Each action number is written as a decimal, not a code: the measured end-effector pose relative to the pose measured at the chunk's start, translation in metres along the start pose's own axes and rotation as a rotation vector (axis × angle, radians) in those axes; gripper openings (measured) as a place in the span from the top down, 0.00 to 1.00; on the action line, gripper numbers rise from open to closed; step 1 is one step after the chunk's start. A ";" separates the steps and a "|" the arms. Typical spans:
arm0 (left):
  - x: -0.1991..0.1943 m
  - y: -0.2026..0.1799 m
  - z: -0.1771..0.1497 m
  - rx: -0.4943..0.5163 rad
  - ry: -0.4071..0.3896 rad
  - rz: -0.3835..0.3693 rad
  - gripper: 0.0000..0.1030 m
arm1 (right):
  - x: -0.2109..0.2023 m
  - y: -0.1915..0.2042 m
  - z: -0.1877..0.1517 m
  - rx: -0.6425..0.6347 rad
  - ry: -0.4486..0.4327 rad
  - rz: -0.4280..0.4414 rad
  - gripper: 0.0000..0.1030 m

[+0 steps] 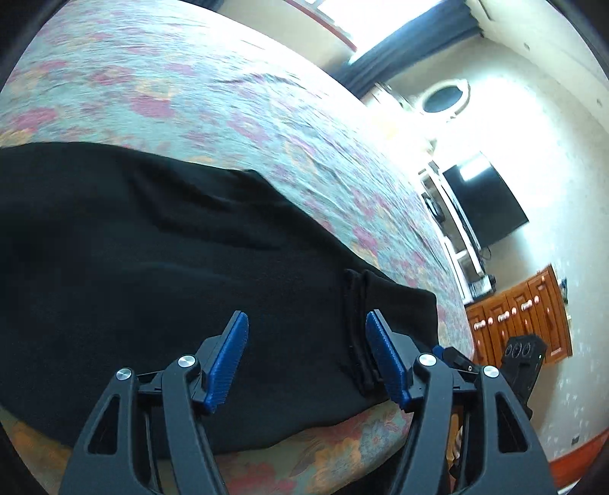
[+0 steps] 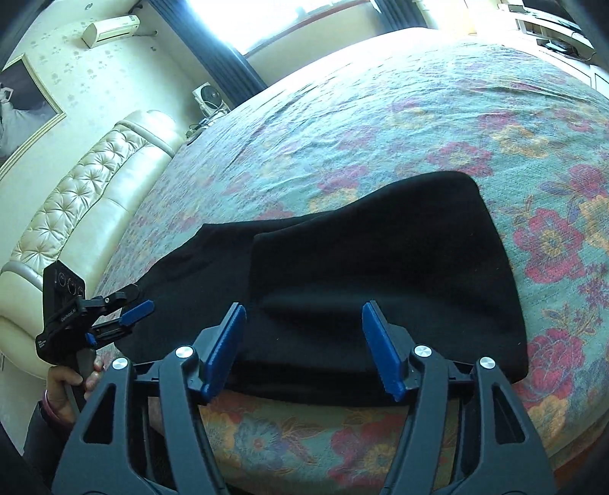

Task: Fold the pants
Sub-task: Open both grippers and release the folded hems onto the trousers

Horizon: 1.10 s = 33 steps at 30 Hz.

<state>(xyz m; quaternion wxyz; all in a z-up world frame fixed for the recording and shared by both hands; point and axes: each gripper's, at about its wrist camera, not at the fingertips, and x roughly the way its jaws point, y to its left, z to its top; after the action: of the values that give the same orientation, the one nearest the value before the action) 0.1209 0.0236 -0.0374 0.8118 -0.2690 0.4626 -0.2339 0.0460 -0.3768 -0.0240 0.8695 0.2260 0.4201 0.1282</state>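
both tools stand with their blue pads spread wide and nothing gripped. left tool [image 1: 306, 331] hangs over the near edge of the bed [image 1: 236, 99], its ribbed pads apart above the black pants [image 1: 152, 243]; a thick seamed band of the cloth runs just beside the right-hand pad, though contact cannot be told. right tool [image 2: 302, 323] likewise gapes over the pants [image 2: 380, 259], with black fabric showing in the gap below it and no pad pressing on it.

the pants lie folded over on the floral bedspread near the bed's near edge, an upper layer lying across a lower one that sticks out toward the padded cream headboard [image 2: 83, 198].

in the right wrist view the left tool [image 2: 133, 312] appears at the left, held by a hand [image 2: 72, 384] beside the bed's edge, pads open. its black body carries small white lettering, too small and blurred to read.

on the wall a dark television [image 1: 483, 201] hangs above wooden cabinets [image 1: 521, 316]; an air conditioner [image 2: 110, 28] and a framed picture [image 2: 26, 110] sit near the headboard side.
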 end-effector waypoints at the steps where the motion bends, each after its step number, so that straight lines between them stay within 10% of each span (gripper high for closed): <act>1: -0.016 0.018 -0.001 -0.056 -0.032 0.005 0.33 | 0.003 0.004 -0.003 -0.002 0.010 0.013 0.38; 7: -0.104 0.126 -0.009 -0.339 -0.156 0.065 0.28 | 0.017 0.030 -0.025 -0.012 0.077 0.056 0.38; 15: -0.156 0.205 0.021 -0.294 -0.145 0.158 0.27 | 0.029 0.054 -0.036 -0.048 0.121 0.071 0.37; 28: -0.109 0.207 0.030 -0.317 -0.106 -0.027 0.19 | 0.047 0.063 -0.037 -0.052 0.160 0.073 0.30; 33: -0.110 0.198 0.027 -0.226 -0.074 0.079 0.31 | 0.049 0.062 -0.037 -0.049 0.161 0.078 0.29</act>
<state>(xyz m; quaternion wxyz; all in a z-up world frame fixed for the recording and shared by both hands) 0.1192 0.2464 -0.0865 0.8013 -0.3487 0.4660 -0.1383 0.0450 -0.2929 -0.0460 0.8326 0.2098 0.4763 0.1898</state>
